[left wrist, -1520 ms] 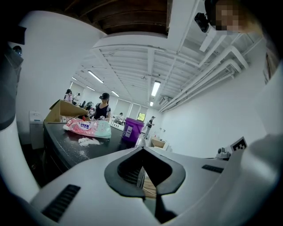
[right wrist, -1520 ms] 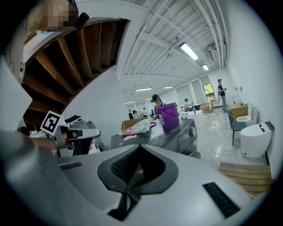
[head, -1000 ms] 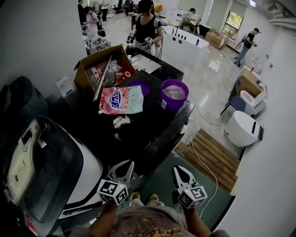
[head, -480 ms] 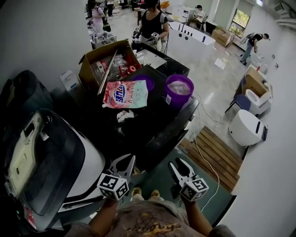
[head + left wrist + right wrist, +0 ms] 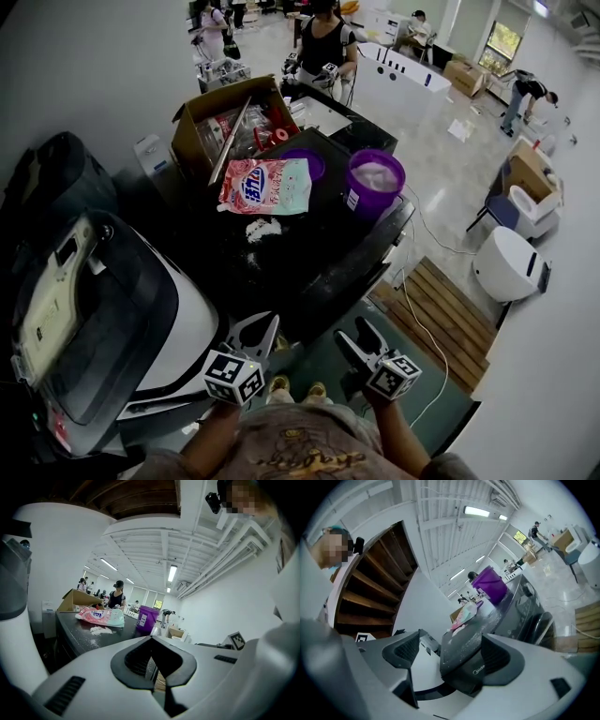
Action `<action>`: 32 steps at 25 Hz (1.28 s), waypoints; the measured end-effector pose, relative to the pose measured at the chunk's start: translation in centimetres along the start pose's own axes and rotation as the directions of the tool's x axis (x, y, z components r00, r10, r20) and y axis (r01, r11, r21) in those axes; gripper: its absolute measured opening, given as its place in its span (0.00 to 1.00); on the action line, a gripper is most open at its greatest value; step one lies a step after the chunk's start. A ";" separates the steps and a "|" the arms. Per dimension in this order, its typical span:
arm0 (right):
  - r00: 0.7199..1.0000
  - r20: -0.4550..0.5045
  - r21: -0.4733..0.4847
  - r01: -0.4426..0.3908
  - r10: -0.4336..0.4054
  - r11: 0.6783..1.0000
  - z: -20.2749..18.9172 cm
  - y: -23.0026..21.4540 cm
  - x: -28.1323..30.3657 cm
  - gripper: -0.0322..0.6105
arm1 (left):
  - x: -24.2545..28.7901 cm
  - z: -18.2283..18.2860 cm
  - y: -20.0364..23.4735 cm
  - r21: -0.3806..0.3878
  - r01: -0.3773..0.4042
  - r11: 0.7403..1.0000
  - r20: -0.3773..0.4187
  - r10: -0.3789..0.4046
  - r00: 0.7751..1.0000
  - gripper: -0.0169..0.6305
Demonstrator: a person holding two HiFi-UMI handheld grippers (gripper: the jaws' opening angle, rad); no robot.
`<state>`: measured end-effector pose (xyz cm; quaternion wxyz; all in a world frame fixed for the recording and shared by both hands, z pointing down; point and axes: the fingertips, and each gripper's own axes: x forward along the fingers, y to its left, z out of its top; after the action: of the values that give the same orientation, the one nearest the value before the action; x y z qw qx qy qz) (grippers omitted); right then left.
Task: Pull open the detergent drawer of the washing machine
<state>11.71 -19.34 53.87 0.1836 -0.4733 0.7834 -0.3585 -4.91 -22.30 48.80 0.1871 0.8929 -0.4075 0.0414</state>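
A dark washing machine [image 5: 309, 253] stands ahead of me, its top dusted with white powder. In the right gripper view its near upper corner [image 5: 464, 653] shows a front panel with a printed logo; I cannot make out the drawer's outline. My right gripper [image 5: 356, 333] hangs just short of that corner. Its jaws have just been opening and stand wide, with the corner framed between them [image 5: 451, 653] but no pad touching it. My left gripper [image 5: 258, 325] is held beside it, near the machine's front. Its jaws [image 5: 151, 639] are closed together on nothing.
On the machine's top lie a pink detergent bag [image 5: 267, 186], a purple bucket [image 5: 375, 183] and an open cardboard box [image 5: 230, 127]. A white machine with a dark lid [image 5: 94, 328] stands close at my left. A wooden pallet [image 5: 445, 314] and a cable lie at right. People work behind.
The right gripper's jaws have gone from shut to wide open, and it has rolled and dropped slightly. The left gripper has stayed put.
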 end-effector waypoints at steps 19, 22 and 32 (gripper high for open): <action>0.988 -0.019 0.370 -0.135 0.153 0.919 -6.6 -8.0 3.6 0.62 | -1.5 -0.6 0.4 0.013 -0.067 0.998 -0.019 0.067 0.998 0.06; 0.990 -0.036 0.404 -0.112 0.138 0.908 -8.1 -9.6 3.7 0.60 | -2.0 -0.8 0.4 0.015 -0.081 0.997 -0.030 0.082 0.996 0.06; 0.990 -0.046 0.501 -0.095 0.135 0.860 -10.8 -13.0 5.7 0.58 | -4.2 -1.6 1.6 0.030 -0.156 0.987 -0.051 0.158 0.986 0.06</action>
<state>10.04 -23.96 71.03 0.2892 -0.3477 0.6980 -0.5551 -8.77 -19.71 49.88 0.1824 0.8590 -0.4708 0.0852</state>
